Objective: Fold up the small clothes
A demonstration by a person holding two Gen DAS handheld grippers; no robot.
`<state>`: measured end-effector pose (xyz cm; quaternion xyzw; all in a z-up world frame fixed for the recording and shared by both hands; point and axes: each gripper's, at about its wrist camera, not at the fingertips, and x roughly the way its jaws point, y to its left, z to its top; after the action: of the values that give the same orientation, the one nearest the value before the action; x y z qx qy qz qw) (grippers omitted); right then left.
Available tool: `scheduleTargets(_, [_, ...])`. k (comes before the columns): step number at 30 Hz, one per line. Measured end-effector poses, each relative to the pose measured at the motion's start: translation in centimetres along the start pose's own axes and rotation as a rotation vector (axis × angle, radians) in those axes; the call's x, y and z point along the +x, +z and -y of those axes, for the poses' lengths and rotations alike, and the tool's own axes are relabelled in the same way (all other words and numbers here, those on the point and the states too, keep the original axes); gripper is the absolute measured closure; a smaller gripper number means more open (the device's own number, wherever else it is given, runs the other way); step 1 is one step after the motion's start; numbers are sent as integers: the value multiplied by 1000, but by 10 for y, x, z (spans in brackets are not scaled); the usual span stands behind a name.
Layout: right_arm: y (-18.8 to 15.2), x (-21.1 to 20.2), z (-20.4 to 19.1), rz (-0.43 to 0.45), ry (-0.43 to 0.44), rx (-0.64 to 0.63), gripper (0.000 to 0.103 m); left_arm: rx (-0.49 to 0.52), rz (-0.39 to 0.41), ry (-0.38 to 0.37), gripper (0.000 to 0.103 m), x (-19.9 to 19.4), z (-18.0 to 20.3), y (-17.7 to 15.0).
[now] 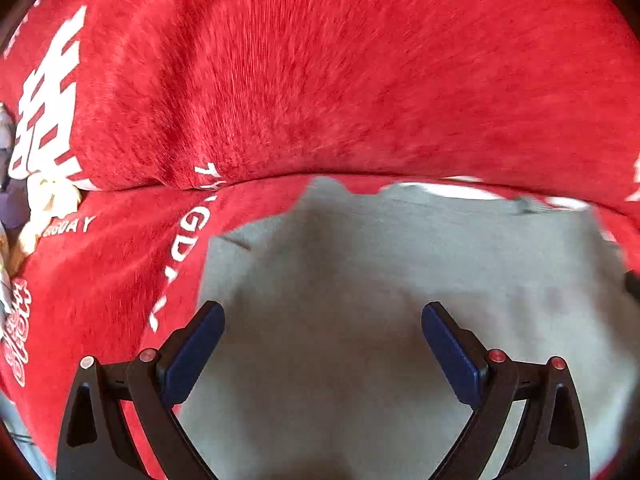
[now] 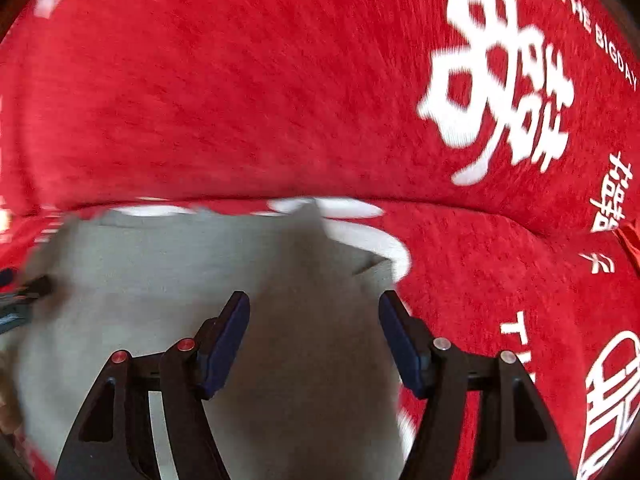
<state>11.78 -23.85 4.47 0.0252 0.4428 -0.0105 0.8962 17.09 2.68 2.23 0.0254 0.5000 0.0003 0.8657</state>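
Note:
A small grey garment (image 1: 380, 280) lies spread on a red plush cover. It also shows in the right wrist view (image 2: 192, 280), with a folded flap near its right edge. My left gripper (image 1: 322, 312) is open and empty, its blue pads held above the garment's left part. My right gripper (image 2: 314, 304) is open and empty above the garment's right part. The left gripper's tip (image 2: 28, 288) shows at the left edge of the right wrist view.
The red cover (image 1: 320, 80) with white characters and lettering rises as a cushion behind the garment; it fills the right wrist view too (image 2: 240, 100). A pale soft toy (image 1: 48, 200) lies at the far left by the cushion seam.

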Motion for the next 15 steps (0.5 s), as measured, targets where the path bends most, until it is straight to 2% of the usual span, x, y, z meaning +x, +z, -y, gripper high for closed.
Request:
scheduleTargets(2, [-16, -11, -14, -7, 64, -25, 32, 3, 20, -84, 4, -22, 10, -18])
scheduleTargets(3, [-25, -13, -27, -21, 78, -56, 32, 16, 28, -91, 4, -28, 17, -24])
scheduleTargets(5, [-41, -16, -44, -27, 65, -118, 32, 51, 55, -67, 4, -37, 31, -40])
scheduleTargets(8, [-61, -16, -68, -16, 12, -203, 32, 76, 26, -23, 4, -28, 35, -60])
scheduleTargets(9, [-65, -20, -67, -11, -10, -213, 32, 82, 16, 10, 3, -23, 29, -66])
scheduleTargets(11, [-64, -22, -45, -6, -3, -173, 32, 43, 24, -20, 0, -19, 9, -74])
scheduleTargets(15, [-65, -38, -3, -18, 64, -66, 32, -26, 4, -47, 0, -26, -20, -81])
